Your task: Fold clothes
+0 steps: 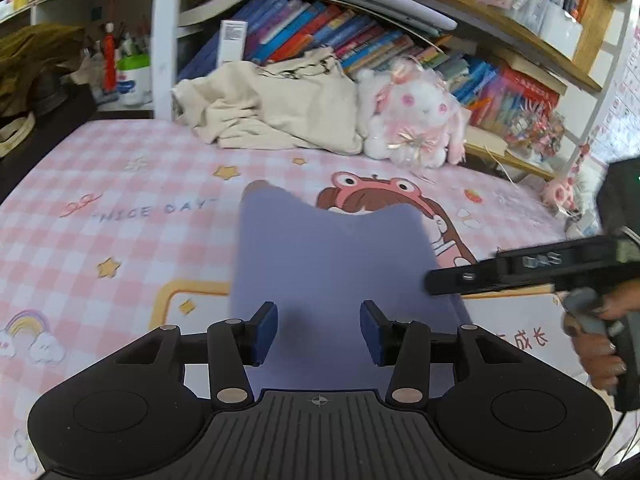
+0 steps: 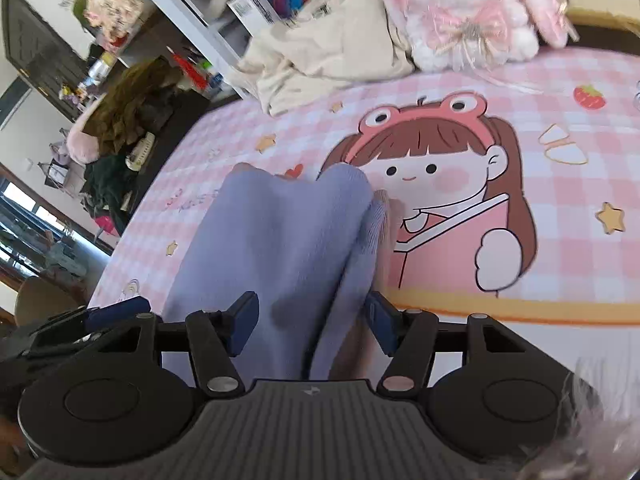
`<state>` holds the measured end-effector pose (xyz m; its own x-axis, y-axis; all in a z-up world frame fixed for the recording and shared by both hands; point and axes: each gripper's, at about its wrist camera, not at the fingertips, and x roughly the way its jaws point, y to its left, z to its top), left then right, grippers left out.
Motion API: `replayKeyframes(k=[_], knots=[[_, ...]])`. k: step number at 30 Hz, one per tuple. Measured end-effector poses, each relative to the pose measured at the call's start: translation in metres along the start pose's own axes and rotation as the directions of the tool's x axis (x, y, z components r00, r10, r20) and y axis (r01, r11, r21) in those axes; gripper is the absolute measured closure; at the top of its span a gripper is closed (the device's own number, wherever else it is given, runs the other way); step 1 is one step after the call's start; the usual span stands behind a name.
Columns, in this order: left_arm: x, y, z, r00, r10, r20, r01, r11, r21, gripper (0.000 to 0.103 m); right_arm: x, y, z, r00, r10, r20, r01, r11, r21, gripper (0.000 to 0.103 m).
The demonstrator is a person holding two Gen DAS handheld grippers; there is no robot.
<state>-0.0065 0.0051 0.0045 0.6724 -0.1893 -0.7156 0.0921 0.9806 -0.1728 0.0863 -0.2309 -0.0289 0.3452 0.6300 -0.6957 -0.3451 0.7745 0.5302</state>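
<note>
A lavender-blue garment [image 1: 332, 264] lies on the pink checked mat [image 1: 120, 240], narrow and lengthwise, its far end in two lobes. My left gripper [image 1: 319, 332] is open over its near end, blue pads on either side of the cloth. My right gripper [image 2: 311, 322] is open too, above the same garment [image 2: 280, 240], which shows a raised lengthwise fold [image 2: 360, 240] on its right side. The right gripper also shows from the side in the left wrist view [image 1: 440, 280], at the garment's right edge.
A crumpled cream garment [image 1: 272, 108] and a white-pink plush rabbit [image 1: 416, 120] sit at the mat's far edge, before shelves of books [image 1: 340, 36]. A dark heap of clothes [image 2: 120, 120] lies off the mat's left side.
</note>
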Motion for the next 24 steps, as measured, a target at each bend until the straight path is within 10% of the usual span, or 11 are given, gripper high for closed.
replayKeyframes(k=[3,9,16,24], knots=[[0.017,-0.002,0.001,0.999,0.007,-0.043,-0.006,1.0,0.018,0.061,0.006,0.001,0.003,1.0,-0.005,-0.002,0.005,1.0,-0.002,0.082],[0.026,0.001,-0.004,0.999,0.002,-0.041,-0.003,1.0,-0.019,0.059,-0.017,0.026,-0.012,0.992,-0.029,0.12,0.046,0.988,-0.145,0.085],[0.016,0.004,-0.002,1.0,0.001,-0.02,-0.002,0.999,-0.044,0.055,-0.003,-0.004,-0.007,0.998,-0.05,0.024,0.051,0.998,-0.03,0.057],[-0.023,-0.015,-0.019,0.998,0.068,0.005,-0.068,0.998,-0.016,0.023,-0.038,0.001,-0.037,1.0,-0.022,-0.014,0.022,1.0,-0.013,0.026]])
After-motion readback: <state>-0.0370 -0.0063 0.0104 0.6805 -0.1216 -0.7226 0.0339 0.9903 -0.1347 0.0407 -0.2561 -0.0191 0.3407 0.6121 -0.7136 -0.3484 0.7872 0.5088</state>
